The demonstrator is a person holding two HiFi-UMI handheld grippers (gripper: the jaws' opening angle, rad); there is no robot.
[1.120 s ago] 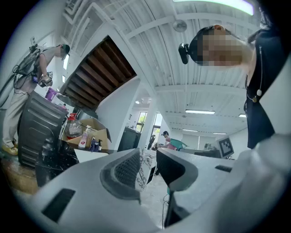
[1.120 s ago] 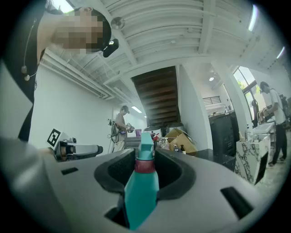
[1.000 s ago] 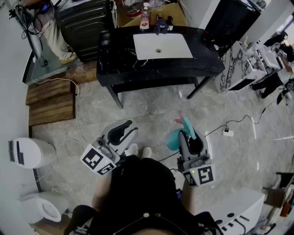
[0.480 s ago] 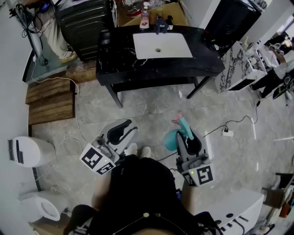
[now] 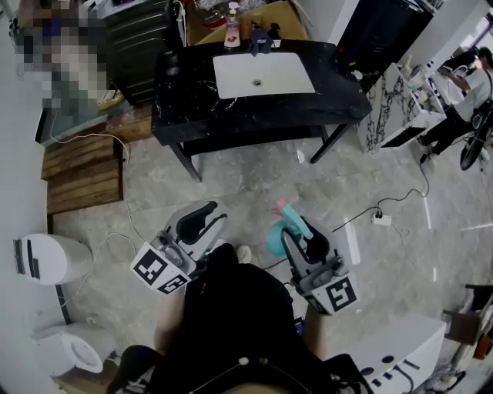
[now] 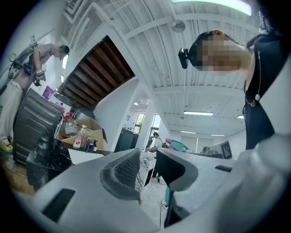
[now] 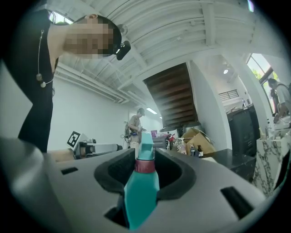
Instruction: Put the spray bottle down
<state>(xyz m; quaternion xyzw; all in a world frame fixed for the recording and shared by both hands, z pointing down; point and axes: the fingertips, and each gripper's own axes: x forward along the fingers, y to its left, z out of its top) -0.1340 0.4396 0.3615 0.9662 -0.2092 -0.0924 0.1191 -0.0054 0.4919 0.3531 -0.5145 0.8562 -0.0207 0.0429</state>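
Right hand-held gripper [image 5: 306, 240] has turned leftward, clamping spray bottle [image 5: 277, 235].

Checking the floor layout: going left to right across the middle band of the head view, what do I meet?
white bin → left hand-held gripper → spray bottle → white power strip

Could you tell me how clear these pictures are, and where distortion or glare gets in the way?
Head view: evenly lit, straight lines bow near the edges. Left gripper view: strong fisheye, dark rounded corners, ceiling light glares. Right gripper view: same fisheye, spray bottle fairly sharp at centre.
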